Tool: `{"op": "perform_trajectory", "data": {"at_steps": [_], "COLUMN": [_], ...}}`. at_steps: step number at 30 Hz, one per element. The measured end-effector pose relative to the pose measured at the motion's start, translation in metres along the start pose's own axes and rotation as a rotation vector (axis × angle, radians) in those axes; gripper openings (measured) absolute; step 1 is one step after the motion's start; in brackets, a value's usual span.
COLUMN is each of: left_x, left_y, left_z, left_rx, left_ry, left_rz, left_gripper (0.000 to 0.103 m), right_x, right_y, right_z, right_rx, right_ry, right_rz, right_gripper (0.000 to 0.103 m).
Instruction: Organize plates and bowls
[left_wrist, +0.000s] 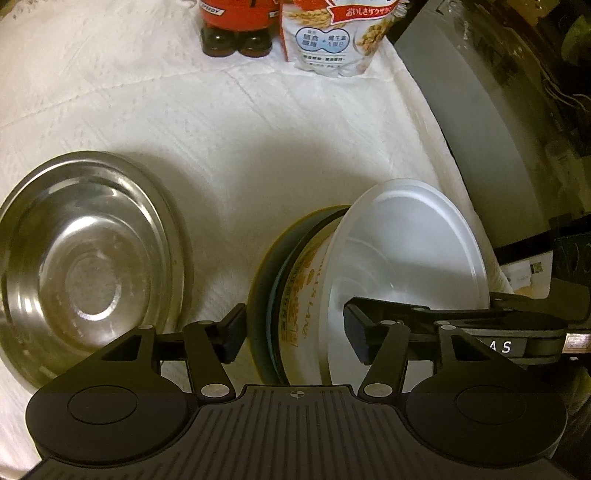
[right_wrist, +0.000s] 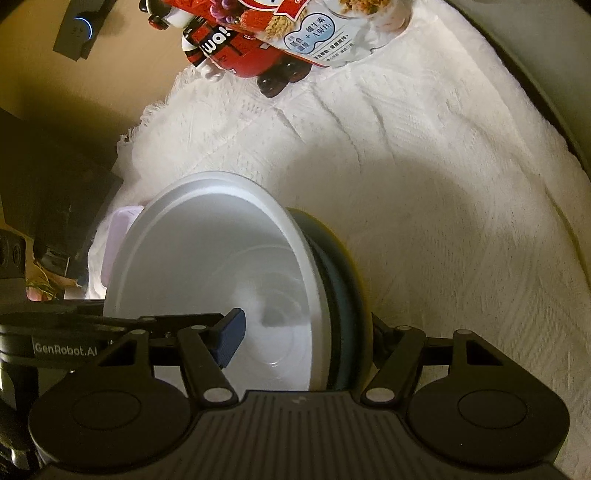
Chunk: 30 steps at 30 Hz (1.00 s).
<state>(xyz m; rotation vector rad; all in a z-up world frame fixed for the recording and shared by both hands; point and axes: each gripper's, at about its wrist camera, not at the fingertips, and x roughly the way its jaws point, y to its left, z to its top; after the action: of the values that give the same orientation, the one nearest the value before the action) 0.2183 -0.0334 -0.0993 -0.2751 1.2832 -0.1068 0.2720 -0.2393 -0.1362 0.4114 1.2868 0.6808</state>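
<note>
Left wrist view: left tongs spread wide, pads clear of the tilted white bowl and dark plate between them, holding nothing, presumably having let go; steel bowl sits apart on the white-clothed desk, cereal bag at the back. Right wrist view: right tongs straddle the white bowl's wall and the dark plate's rim, one pad inside the bowl, the other hidden, apparently steadying the leaning stack; grip uncertain.
</note>
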Motion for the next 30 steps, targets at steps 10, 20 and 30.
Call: {"op": "perform_trajectory", "data": {"at_steps": [10, 20, 30], "left_x": [-0.0002, -0.0017, -0.002], "left_y": [0.0003, 0.0023, 0.0054], "left_z": [0.0001, -0.0008, -0.0006], "left_rx": [-0.005, -0.019, -0.038], "left_ry": [-0.004, -0.013, -0.005], "left_rz": [-0.004, -0.006, -0.01], "left_gripper": [0.061, 0.061, 0.061], "right_x": [0.0013, 0.0029, 0.0035], "right_y": [0.0009, 0.0029, 0.0093], "right_z": [0.0012, 0.0021, 0.003], "right_rx": [-0.009, -0.001, -0.027], "right_ry": [0.016, 0.017, 0.027], "right_rz": [-0.003, -0.018, -0.039], "right_gripper": [0.068, 0.067, 0.066]}}
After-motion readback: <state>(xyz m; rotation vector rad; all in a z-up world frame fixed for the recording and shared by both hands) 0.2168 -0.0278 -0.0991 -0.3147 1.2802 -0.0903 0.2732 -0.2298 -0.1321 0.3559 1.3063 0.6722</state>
